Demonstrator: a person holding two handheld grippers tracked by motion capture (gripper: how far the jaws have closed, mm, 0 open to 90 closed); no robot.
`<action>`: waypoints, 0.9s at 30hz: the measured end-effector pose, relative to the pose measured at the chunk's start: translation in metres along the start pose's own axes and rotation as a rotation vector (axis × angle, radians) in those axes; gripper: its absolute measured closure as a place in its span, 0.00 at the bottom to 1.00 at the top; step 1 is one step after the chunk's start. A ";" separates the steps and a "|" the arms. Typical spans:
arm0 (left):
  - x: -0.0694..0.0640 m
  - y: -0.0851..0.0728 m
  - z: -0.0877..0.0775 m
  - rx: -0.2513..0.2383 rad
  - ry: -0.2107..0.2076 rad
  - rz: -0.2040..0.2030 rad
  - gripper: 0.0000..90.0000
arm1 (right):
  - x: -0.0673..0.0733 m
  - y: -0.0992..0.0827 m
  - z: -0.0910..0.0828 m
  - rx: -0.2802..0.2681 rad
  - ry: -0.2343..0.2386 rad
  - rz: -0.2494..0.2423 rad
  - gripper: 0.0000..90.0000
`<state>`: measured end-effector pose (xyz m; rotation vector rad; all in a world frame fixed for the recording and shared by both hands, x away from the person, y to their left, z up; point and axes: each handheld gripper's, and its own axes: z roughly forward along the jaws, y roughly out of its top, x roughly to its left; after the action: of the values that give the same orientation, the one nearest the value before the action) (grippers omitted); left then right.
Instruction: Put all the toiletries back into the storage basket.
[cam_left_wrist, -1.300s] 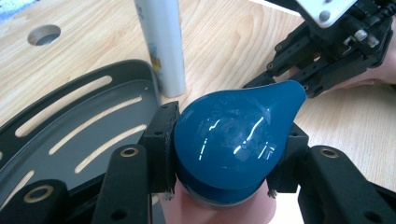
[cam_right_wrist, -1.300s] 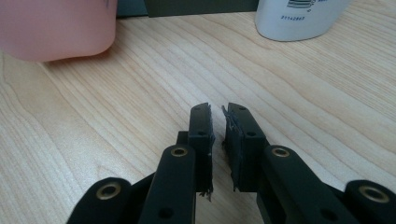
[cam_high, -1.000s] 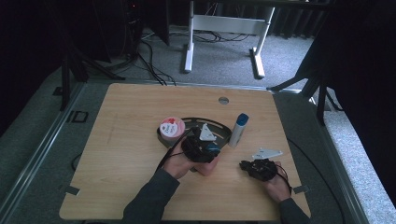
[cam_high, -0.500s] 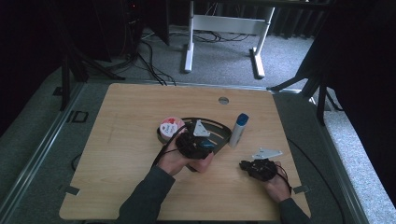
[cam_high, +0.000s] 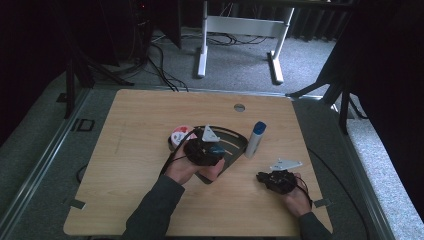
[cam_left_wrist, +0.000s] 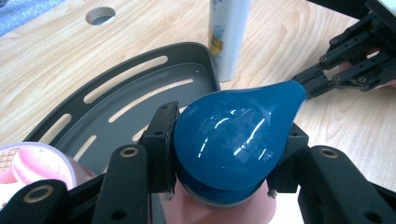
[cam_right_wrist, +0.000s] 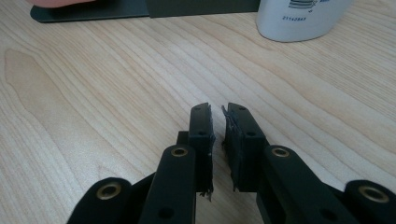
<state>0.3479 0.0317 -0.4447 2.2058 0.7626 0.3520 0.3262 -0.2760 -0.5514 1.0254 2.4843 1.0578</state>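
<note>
1. gripping: left gripper (cam_left_wrist: 224, 186) fingers clamp the blue cap (cam_left_wrist: 233, 140) of a pink bottle (cam_left_wrist: 210, 210), above the tray (cam_left_wrist: 140, 93).
2. handling: glossy cap, likely slippery; hold its straight sides, not the tapered tip.
3. right gripper (cam_right_wrist: 219, 126) fingers nearly closed, empty, on the surface (cam_right_wrist: 93, 93).

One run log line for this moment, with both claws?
left claw: shut on blue cap | right claw: nearly shut, holding nothing, on table

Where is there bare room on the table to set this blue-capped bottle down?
The table's whole left side is bare, as is the far strip by the hole. The middle is crowded: tray, pink tub, white bottle. The right gripper rests near-right.
</note>
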 end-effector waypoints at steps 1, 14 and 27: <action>0.001 0.000 0.000 0.000 0.002 0.000 0.59 | 0.000 0.000 0.000 0.000 0.000 -0.001 0.90; 0.011 0.007 0.002 -0.015 0.028 -0.022 0.59 | 0.000 0.000 0.000 0.000 0.000 -0.001 0.90; 0.019 0.014 0.011 -0.015 0.048 -0.038 0.59 | 0.000 0.000 0.000 -0.001 0.002 0.000 0.90</action>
<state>0.3731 0.0298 -0.4413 2.1723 0.8241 0.3913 0.3265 -0.2759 -0.5515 1.0245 2.4850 1.0600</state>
